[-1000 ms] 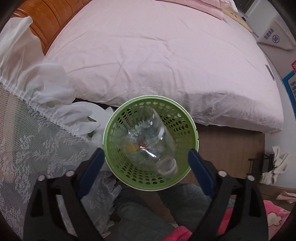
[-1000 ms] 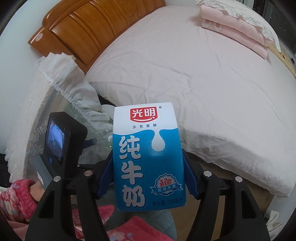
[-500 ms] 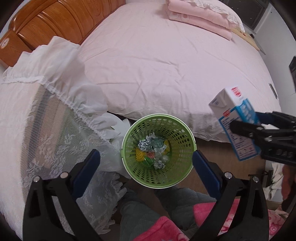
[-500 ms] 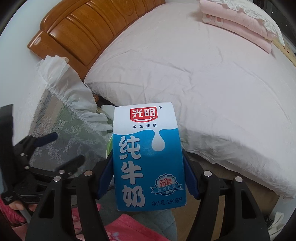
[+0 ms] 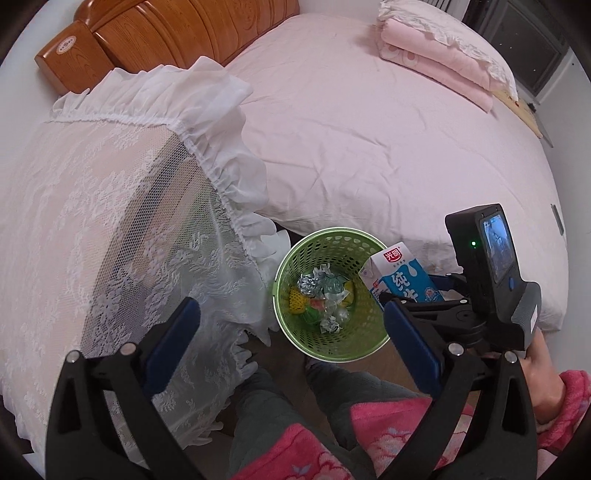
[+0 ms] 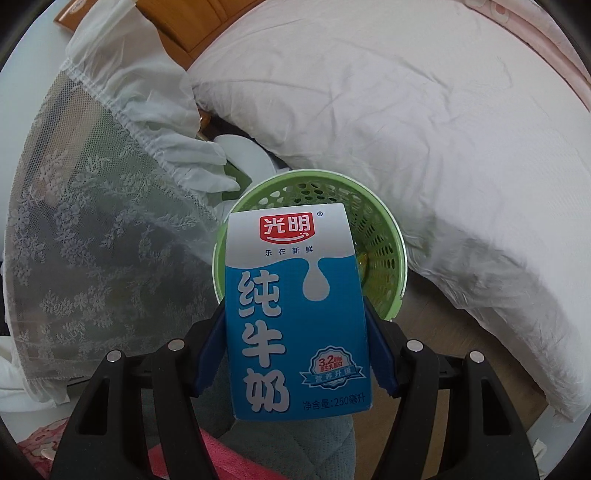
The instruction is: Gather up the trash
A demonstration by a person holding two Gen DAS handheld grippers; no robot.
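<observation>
**Left wrist view: milk carton held above the rim of the green basket**

Left wrist view, looking steeply down. The left gripper (image 5: 291, 339) has its two blue-padded fingers (image 5: 171, 345) spread wide with nothing between them. Beyond them on the floor stands the green basket (image 5: 284, 266), a perforated bin whose bottom holds crumpled foil and wrappers (image 5: 321, 295). At the basket's right rim the right gripper (image 5: 424, 295) carries the milk carton (image 5: 400, 275); the carton's upper end overlaps the basket rim in this view. A hand (image 5: 541, 373) in a pink patterned sleeve (image 5: 569, 398) grasps that gripper's handle below its camera unit (image 5: 487, 258). A lace cover (image 5: 110, 236) drapes the furniture to the left of the basket, and the bed (image 5: 369, 140) with a folded pink blanket (image 5: 436, 62) and wooden headboard (image 5: 177, 33) fills the background. The person's grey trouser legs (image 5: 280, 406) appear just below the basket.

Right wrist view. The blue-and-white milk carton (image 6: 295, 310) is clamped upright between the fingers (image 6: 212, 350) of the right gripper (image 6: 295, 354), both blue pads pressing on its side faces. The green basket (image 6: 384, 236) lies directly behind the carton, its opening partly covered by it. Whether the carton touches the rim cannot be told.
</observation>
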